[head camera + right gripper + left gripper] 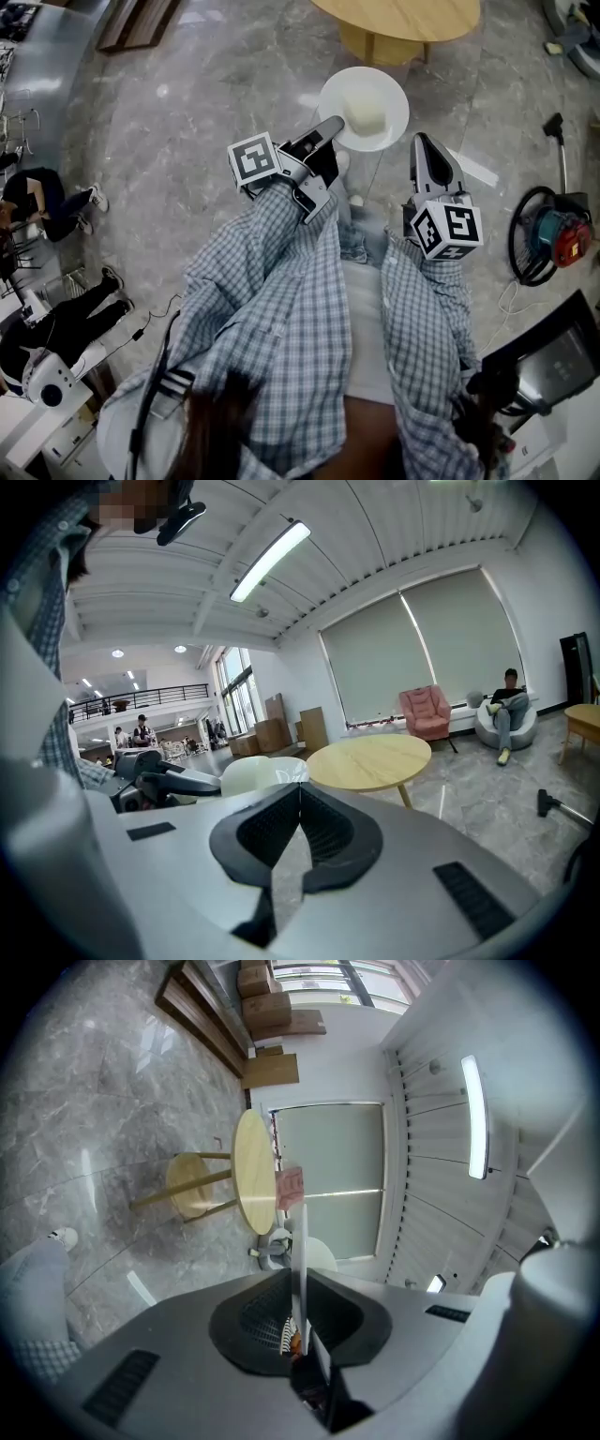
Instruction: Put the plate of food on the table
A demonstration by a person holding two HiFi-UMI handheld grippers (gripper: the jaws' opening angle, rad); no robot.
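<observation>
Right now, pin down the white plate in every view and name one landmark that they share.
Head view: plate at top centre, just below the table.
Left gripper view: plate edge-on, a thin upright white strip at centre.
Right gripper view: plate left of centre, beside the table.
Shared landmark: the round wooden table.

- One white plate [386, 94], with one pale block of food [365, 112] on it.
- One round wooden table [403, 17] in the head view.
- Two grippers: left gripper [330, 127] and right gripper [424, 142] (each bears one marker cube: left cube [255, 159], right cube [448, 230]).
- One pink armchair [427, 712].
- One red-and-teal machine [562, 239].
</observation>
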